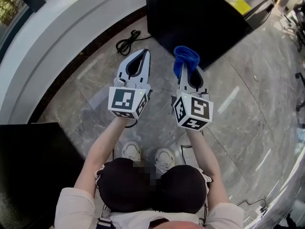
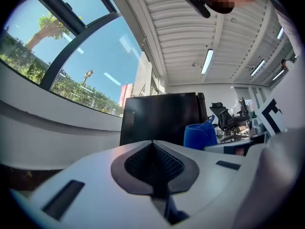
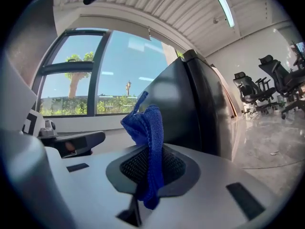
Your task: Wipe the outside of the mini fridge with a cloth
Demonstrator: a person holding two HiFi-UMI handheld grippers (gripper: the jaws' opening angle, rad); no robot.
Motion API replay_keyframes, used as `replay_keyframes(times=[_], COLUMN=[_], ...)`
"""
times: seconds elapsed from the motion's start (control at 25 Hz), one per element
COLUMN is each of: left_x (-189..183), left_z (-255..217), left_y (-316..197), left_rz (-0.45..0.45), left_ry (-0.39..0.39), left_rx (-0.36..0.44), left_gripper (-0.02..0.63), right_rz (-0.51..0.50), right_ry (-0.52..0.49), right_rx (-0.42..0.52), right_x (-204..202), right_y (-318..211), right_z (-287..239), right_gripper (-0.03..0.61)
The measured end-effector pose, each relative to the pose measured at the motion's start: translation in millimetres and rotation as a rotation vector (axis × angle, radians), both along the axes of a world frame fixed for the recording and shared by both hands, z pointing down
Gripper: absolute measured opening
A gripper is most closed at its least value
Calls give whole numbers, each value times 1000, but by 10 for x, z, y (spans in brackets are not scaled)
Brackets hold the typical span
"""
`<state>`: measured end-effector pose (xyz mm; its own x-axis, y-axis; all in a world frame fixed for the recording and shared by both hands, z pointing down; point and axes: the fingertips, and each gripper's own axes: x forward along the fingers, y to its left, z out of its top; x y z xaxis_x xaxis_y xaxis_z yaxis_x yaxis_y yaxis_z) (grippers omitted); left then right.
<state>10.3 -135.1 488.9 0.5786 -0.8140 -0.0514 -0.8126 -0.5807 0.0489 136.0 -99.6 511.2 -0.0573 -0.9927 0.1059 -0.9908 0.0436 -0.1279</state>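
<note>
Stands on grey stone floor (image 1: 95,87), white shoes (image 1: 131,150) at near edge, both arms stretched fwd toward mini fridge (image 1: 190,18). Holds left hand-held gripper (image 1: 144,54) w/ jaws pressed together, nothing between. Shows same in left gripper view (image 2: 152,143): dark pads meet along one seam, no gap. Pinches blue cloth (image 1: 186,57) in right hand-held gripper (image 1: 183,70), jaws clamped on cloth's lower part. Shows in right gripper view rest of cloth (image 3: 147,125) bunched up & poking out past tips, w/ a short end hanging on near side of pads (image 3: 174,168). Carries both grippers side by side, apart, tips pointing far.

Finds fridge as black box on floor at far side, approx. centre-right, just beyond both tips. Puts cloth right at fridge's near corner in head view; can't tell if touching. Shows in right gripper view dark glossy fridge side (image 3: 190,109) directly behind cloth. Shows in left gripper view fridge (image 2: 157,118) straight ahead, upright, w/ cloth (image 2: 200,135) in front of its lower right.

Has black cable (image 1: 127,41) coiled on floor left of fridge, just beyond left gripper. Has curved white ledge (image 1: 71,25) along far left, w/ windows (image 2: 71,61) above it, trees & blue sky outside. Has office chairs (image 3: 248,92) far right, well apart from fridge.
</note>
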Motion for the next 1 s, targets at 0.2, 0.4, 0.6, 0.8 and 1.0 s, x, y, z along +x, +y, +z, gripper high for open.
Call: replay_keyframes(times=[0.2,0.4,0.6,0.8,1.0], left_x=[-52,-130,-275,-476,-566], left_z=[226,199,-699,-2165,-4192], left_y=[-240,-559,-904,-942,-804], left_rz=[-15,-42,-85,-136,-167], left_ry=[11,7,22,24,13], left_rx=[-26,-14,28,-20,-28], left_gripper=[5,5,5,5,5], right_rz=[-74,-141,-169,-178,-192], right_ry=[22,58,71,57,59], right_rx=[-17,-67,-60,-106,-88], right_x=[-204,-339,-371,-473,-542], right_y=[-221,-545,-868,-937,-874], right_z=[213,236,-538,-1981,-4082], right_gripper=[61,61,61,60,61])
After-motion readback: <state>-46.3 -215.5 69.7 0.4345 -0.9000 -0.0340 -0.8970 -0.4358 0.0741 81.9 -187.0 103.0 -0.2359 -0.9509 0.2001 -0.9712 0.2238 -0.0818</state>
